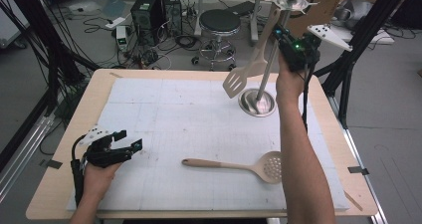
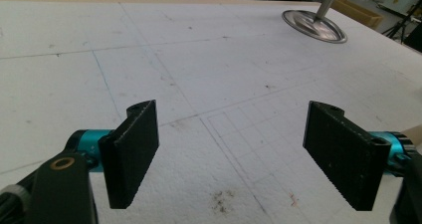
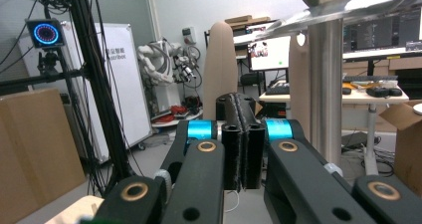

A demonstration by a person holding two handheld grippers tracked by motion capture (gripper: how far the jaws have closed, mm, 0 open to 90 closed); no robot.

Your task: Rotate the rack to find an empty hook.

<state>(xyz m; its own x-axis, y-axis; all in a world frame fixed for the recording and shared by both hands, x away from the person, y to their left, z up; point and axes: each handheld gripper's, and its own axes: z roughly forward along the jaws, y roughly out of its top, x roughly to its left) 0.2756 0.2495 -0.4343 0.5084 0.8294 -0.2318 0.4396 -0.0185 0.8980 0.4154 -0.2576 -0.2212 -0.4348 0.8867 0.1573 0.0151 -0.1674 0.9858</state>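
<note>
The beige slotted spatula (image 1: 247, 67) hangs from the steel utensil stand (image 1: 257, 102); the right tongs (image 1: 281, 35) are pressed together, empty, beside its handle. The beige skimmer spoon (image 1: 239, 166) lies unhung on the counter (image 1: 164, 114), left tongs (image 1: 130, 140) apart.

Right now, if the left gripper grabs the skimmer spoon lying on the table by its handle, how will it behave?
The skimmer spoon looks like stiff moulded plastic or wood, so it probably won't flop. Its round holed head seems bigger than the thin handle, so it may droop head-down. It lies flat, so rolling seems unlikely.

Grey floor with cables (image 1: 149, 55); black stool (image 1: 219, 22); cardboard boxes (image 3: 35, 139).
</note>
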